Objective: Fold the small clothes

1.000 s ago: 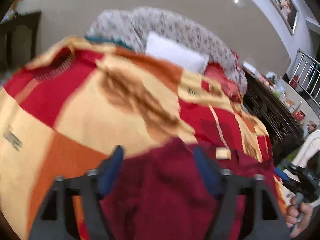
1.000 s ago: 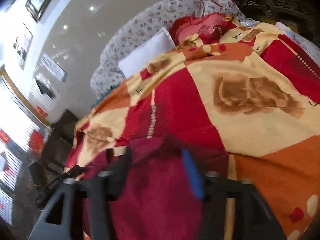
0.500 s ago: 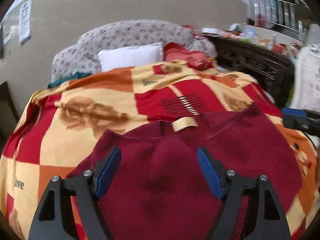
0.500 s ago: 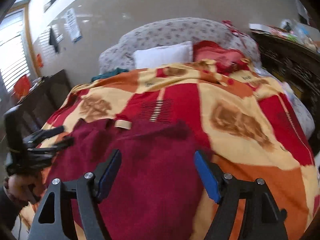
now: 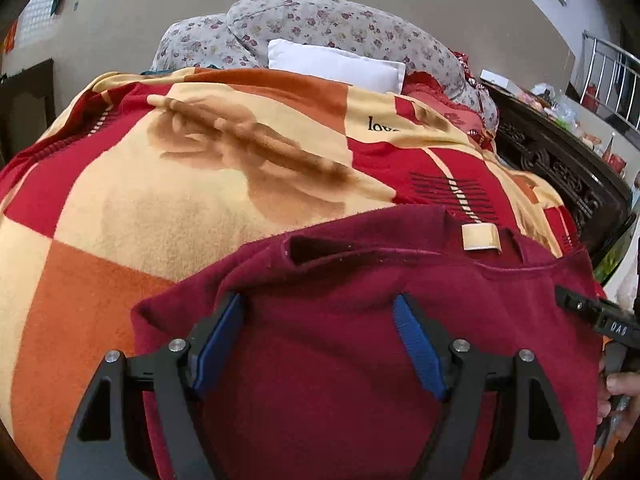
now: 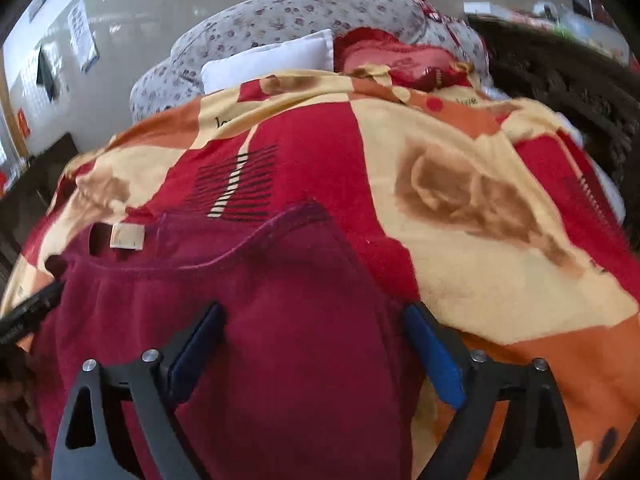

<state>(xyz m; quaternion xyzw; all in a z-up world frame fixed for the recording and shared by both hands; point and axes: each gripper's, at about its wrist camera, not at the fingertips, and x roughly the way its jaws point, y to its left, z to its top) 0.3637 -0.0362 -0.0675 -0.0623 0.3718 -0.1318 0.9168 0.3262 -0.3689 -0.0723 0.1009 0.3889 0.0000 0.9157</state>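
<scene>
The maroon garment runs off the bottom edge of both views, its lower part unseen. At the right edge of the left wrist view, a hand is cut off. The dark cabinet at upper right is blurred.

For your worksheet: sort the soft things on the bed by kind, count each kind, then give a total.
Garment (maroon, with a label): 1
Blanket (patchwork of red, orange, cream): 1
White pillow: 1
Red pillow: 1
Floral cushions: 2, as far as the seam shows
Total: 6
</scene>
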